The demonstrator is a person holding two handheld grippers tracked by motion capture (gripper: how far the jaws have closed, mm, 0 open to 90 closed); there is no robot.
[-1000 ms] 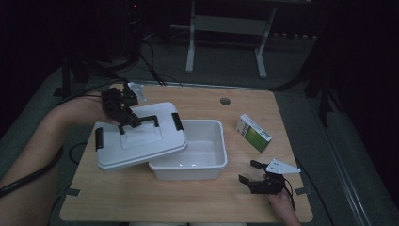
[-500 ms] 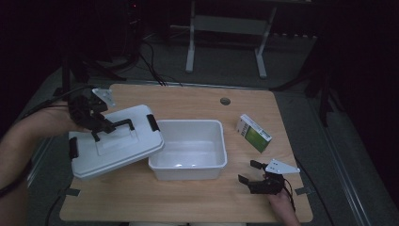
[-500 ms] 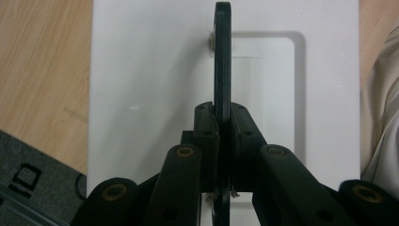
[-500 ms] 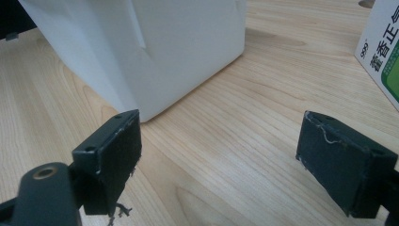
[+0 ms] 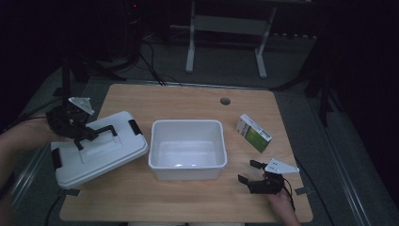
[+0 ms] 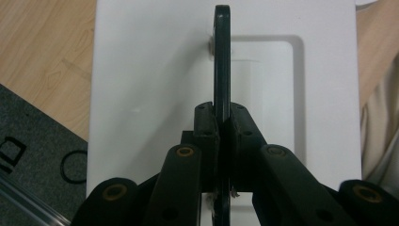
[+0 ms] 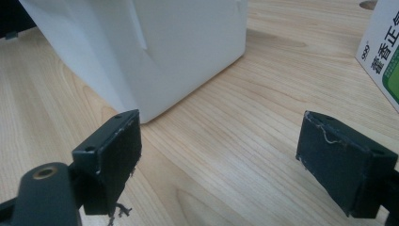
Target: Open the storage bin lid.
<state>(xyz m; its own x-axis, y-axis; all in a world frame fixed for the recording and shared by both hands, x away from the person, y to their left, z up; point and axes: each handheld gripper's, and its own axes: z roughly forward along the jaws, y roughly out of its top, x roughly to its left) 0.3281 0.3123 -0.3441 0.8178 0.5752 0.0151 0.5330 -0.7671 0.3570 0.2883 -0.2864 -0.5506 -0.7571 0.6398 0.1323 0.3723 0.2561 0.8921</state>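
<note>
A white lid (image 5: 96, 150) with black clips and a black handle (image 5: 96, 133) rests tilted at the table's left edge. My left gripper (image 5: 82, 136) is shut on that handle (image 6: 222, 70), its jaws pressed on both sides of the thin black bar over the white lid (image 6: 150, 84). An open white bin (image 5: 187, 148) stands in the middle of the table. A green and white box (image 5: 253, 133) lies to its right. My right gripper (image 5: 249, 172) stands open near the front right corner, nothing between its fingers (image 7: 113, 155), with the bin's corner (image 7: 155, 47) ahead.
The wooden table (image 5: 188, 101) has a round cable hole (image 5: 225, 100) at the back. The green box's edge (image 7: 383, 56) shows at the right of the right gripper view. Dark floor and a metal stand (image 5: 226, 42) lie beyond the table.
My left gripper has carried the lid leftward and down, off the bin, to the table's left edge. The right gripper has stayed put and open.
</note>
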